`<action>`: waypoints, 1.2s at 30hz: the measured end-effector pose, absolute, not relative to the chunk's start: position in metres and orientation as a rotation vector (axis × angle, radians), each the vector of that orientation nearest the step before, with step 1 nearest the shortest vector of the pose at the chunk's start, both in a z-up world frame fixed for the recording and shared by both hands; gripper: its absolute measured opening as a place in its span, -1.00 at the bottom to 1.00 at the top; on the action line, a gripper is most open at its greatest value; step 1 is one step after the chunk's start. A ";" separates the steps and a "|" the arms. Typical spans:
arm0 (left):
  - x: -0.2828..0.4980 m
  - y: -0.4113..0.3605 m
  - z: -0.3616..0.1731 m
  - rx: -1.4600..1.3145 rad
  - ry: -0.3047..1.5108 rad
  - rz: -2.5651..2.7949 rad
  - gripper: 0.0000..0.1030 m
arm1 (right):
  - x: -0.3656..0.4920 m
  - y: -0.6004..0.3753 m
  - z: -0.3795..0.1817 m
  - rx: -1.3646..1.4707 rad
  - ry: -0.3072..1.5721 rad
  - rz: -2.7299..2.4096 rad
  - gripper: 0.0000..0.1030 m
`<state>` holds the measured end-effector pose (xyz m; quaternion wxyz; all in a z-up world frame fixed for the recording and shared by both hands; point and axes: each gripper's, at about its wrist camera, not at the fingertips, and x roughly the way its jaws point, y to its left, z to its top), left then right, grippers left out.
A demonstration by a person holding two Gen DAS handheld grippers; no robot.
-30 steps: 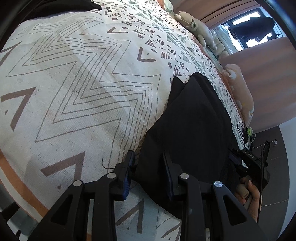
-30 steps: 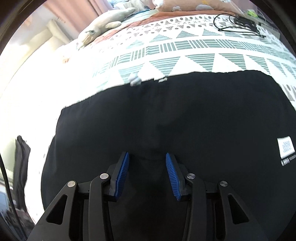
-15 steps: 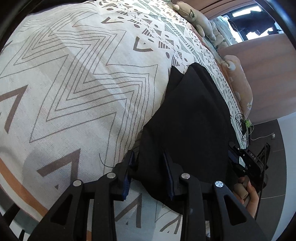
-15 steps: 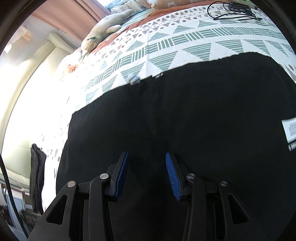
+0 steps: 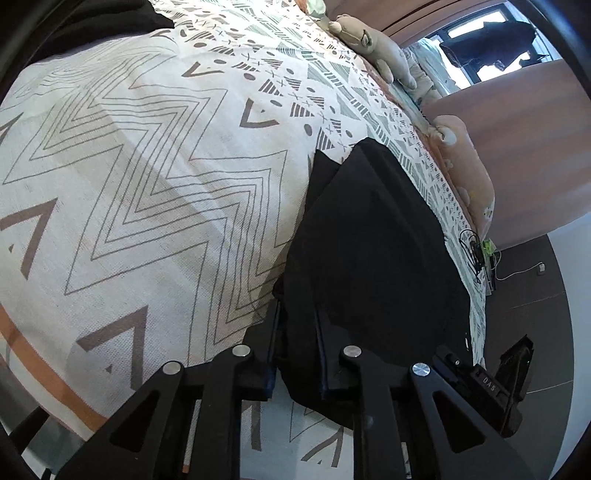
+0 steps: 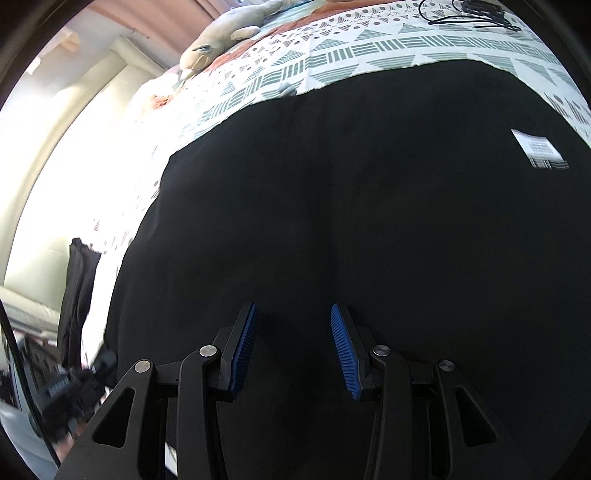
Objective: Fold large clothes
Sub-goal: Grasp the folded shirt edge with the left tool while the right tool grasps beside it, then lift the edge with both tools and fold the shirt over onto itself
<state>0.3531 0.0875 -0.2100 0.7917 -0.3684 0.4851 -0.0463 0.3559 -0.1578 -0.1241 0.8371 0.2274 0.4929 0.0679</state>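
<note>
A large black garment lies folded on the patterned bedspread. My left gripper has its jaws around the garment's near edge, with black cloth bunched between the pads; the gap has narrowed on it. In the right wrist view the same garment fills most of the frame, with a white label at the right. My right gripper is open just over the cloth, its blue pads apart and holding nothing.
A grey plush toy and a pink pillow lie along the bed's far side. Black cables rest on the bedspread. Another dark garment hangs at the bed's left. The other gripper's body shows bottom right.
My left gripper has moved forward onto the garment's edge and its jaws have closed in on the cloth. My right gripper has moved closer over the garment, still open.
</note>
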 end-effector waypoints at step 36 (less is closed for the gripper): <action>0.348 -0.117 -0.017 -0.536 0.848 -0.624 -0.72 | 0.257 -0.223 -0.133 0.732 0.822 0.214 -0.24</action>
